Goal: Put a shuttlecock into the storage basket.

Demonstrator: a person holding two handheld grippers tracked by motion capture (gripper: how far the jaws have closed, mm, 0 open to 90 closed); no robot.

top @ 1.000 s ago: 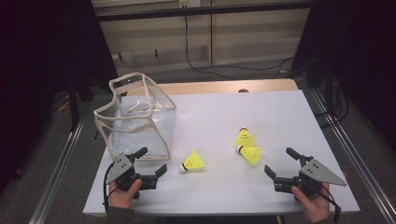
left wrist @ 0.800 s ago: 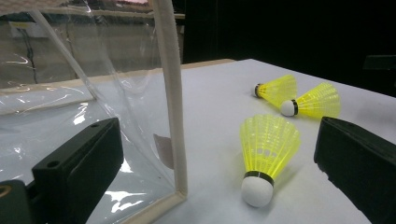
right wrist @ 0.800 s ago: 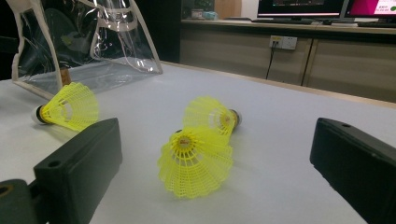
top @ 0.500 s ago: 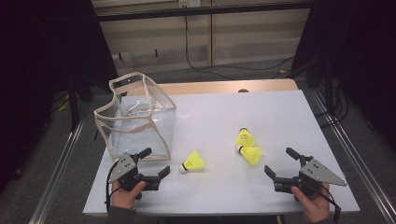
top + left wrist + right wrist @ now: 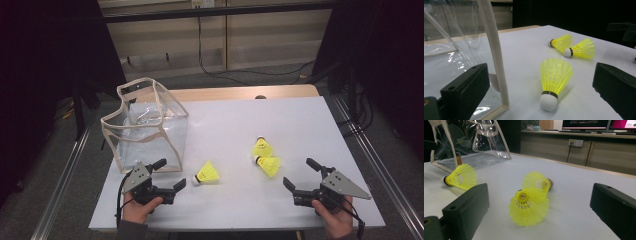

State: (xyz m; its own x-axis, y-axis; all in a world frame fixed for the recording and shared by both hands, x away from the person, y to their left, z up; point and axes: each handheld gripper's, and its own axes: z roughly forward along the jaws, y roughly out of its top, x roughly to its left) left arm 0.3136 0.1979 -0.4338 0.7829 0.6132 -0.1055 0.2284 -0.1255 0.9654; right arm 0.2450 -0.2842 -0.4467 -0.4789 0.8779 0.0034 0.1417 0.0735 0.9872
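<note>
White table (image 5: 240,125) carries both claws, left claw (image 5: 167,175) and right claw (image 5: 301,174), gaping wide, empty.

A white rectangular table (image 5: 300,120) with a light wooden far edge carries a clear plastic bag with beige trim (image 5: 145,130). Just right of the bag's near corner lies a yellow mesh shuttlecock with a white cork tip (image 5: 206,173). Farther right, two more yellow shuttlecocks (image 5: 262,147) (image 5: 269,165) lie touching.
</note>
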